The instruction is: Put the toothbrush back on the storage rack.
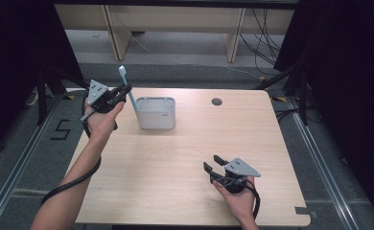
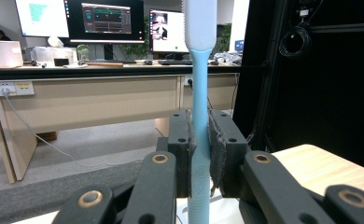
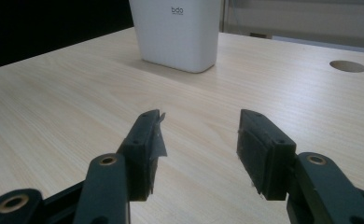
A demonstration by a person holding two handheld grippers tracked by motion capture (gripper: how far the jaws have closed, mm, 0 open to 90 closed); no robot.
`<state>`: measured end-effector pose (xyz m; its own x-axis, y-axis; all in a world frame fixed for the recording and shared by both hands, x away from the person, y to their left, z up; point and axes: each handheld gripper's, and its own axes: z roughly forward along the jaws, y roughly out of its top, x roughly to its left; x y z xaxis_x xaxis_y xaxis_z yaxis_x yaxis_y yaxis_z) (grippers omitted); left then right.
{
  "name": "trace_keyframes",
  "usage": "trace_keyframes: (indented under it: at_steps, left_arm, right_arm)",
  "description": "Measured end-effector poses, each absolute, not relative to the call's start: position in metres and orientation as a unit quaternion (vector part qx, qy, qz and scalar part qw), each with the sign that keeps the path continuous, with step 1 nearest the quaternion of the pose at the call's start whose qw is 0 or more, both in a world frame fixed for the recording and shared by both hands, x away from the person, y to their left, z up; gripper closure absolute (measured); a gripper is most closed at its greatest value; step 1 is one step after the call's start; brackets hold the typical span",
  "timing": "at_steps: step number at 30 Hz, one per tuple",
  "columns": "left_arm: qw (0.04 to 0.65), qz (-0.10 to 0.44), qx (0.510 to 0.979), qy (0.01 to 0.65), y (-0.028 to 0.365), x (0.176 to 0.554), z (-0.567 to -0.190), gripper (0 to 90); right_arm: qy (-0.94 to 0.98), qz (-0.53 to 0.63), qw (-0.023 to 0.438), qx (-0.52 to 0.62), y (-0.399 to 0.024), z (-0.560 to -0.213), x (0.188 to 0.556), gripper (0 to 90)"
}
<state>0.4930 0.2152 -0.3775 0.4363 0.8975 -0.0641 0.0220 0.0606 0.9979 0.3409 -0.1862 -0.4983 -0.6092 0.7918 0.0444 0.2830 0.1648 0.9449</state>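
Left claw [image 2: 199, 154] clamped on the blue toothbrush [image 2: 199, 93] — handle upright between its pads, just left of the white holder [image 1: 156, 113]. Right claw [image 3: 199, 149] open, empty — well apart from the holder.

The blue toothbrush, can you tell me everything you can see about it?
The toothbrush is light blue and looks like plastic, with a slim handle and a wider, whitish head on top. It stands nearly upright, head up, leaning a little in the high view. The left claw is shut on its handle, one black pad pressing each side. It is held up at the table's far left, beside the white holder, with its lower end near the holder's left edge; whether they touch I cannot tell.
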Motion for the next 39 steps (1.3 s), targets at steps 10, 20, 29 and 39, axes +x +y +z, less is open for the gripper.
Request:
trace_keyframes:
  at_steps: [10, 20, 29, 39]
  left_arm:
    - [0.609, 0.360, 0.586, 0.394, 0.215, 0.501, -0.381, 79.2]
    - [0.605, 0.363, 0.589, 0.393, 0.212, 0.507, -0.384, 79.2]
    - [0.603, 0.363, 0.592, 0.392, 0.210, 0.512, -0.387, 79.1]
    - [0.598, 0.364, 0.596, 0.392, 0.209, 0.514, -0.390, 79.1]
  right_arm:
    - [0.725, 0.529, 0.241, 0.371, -0.186, -0.498, 0.341, 49.9]
    - [0.724, 0.530, 0.238, 0.372, -0.186, -0.499, 0.341, 49.9]
    - [0.724, 0.531, 0.238, 0.372, -0.186, -0.499, 0.341, 49.9]
    - [0.722, 0.537, 0.227, 0.374, -0.184, -0.500, 0.341, 49.9]
